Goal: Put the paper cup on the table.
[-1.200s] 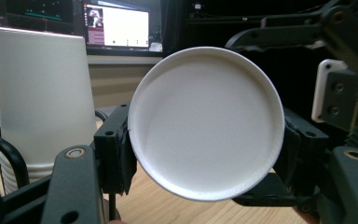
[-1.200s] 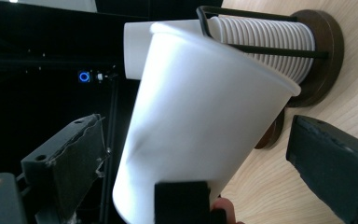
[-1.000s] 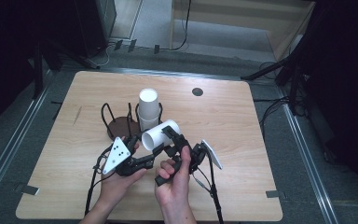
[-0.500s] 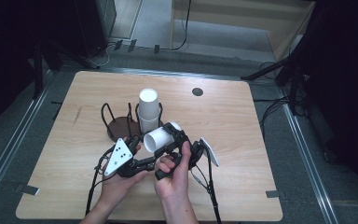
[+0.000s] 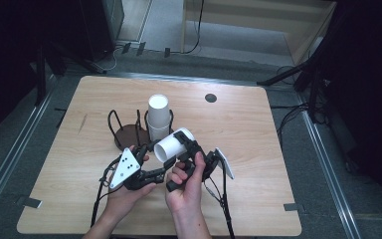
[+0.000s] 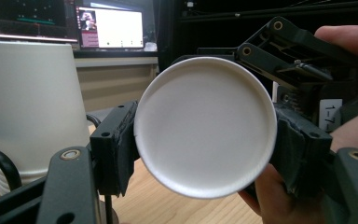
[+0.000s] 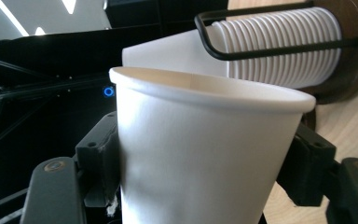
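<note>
A single white paper cup (image 5: 172,144) is held tilted above the table's middle front. My right gripper (image 5: 189,145) is shut on its side wall; in the right gripper view the cup (image 7: 205,154) sits between both jaws of that gripper (image 7: 207,161), rim uppermost. My left gripper (image 5: 160,160) comes in from the left at the cup's base. In the left gripper view the round base (image 6: 205,126) sits between its two jaws, both pads touching, and that gripper (image 6: 205,154) is shut on it.
A tall stack of white cups (image 5: 158,117) stands in a black wire holder (image 5: 127,135) just behind the held cup, also seen as the stack (image 6: 35,107) and the stack (image 7: 279,51). The wooden table (image 5: 258,149) has a small dark hole (image 5: 210,97) at the back.
The right hand has edged slightly toward the left gripper with the cup. The cup's tilt and the left gripper are almost unchanged.
</note>
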A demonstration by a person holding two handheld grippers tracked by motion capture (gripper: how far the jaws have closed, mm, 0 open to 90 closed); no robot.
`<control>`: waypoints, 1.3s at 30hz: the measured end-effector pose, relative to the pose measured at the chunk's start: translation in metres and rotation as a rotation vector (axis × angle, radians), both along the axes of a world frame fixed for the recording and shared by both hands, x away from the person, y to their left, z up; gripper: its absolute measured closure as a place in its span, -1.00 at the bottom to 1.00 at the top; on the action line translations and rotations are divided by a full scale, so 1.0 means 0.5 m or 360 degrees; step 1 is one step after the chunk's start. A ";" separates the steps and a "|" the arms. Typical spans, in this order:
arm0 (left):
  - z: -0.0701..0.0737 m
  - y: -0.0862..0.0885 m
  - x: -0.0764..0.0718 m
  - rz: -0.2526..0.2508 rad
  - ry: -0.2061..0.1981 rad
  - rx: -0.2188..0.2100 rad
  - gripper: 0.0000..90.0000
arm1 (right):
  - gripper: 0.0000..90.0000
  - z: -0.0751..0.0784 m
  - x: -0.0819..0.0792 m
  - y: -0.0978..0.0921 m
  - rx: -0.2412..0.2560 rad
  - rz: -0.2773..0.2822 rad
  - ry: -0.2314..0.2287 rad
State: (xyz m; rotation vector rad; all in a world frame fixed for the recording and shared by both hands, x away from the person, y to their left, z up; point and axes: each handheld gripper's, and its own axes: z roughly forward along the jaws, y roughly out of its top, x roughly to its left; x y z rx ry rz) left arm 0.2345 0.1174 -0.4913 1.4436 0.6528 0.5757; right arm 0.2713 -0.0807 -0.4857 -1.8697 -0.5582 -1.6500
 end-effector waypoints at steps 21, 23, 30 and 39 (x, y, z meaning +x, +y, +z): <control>0.006 0.040 -0.012 0.0017 0.0186 0.0056 -0.76 | -0.36 0.036 0.010 -0.054 -0.0222 -0.0184 -0.0349; 0.005 0.043 -0.013 0.0025 0.0190 0.0058 -0.76 | -0.36 0.039 0.010 -0.054 -0.0245 -0.0190 -0.0380; 0.001 0.079 -0.020 0.0121 0.0220 0.0076 -0.79 | -0.36 0.062 0.008 -0.054 -0.0560 -0.0232 -0.0577; -0.018 0.138 -0.033 0.0286 0.0331 0.0103 -0.79 | -0.35 0.067 0.005 -0.059 -0.0926 -0.0244 -0.0846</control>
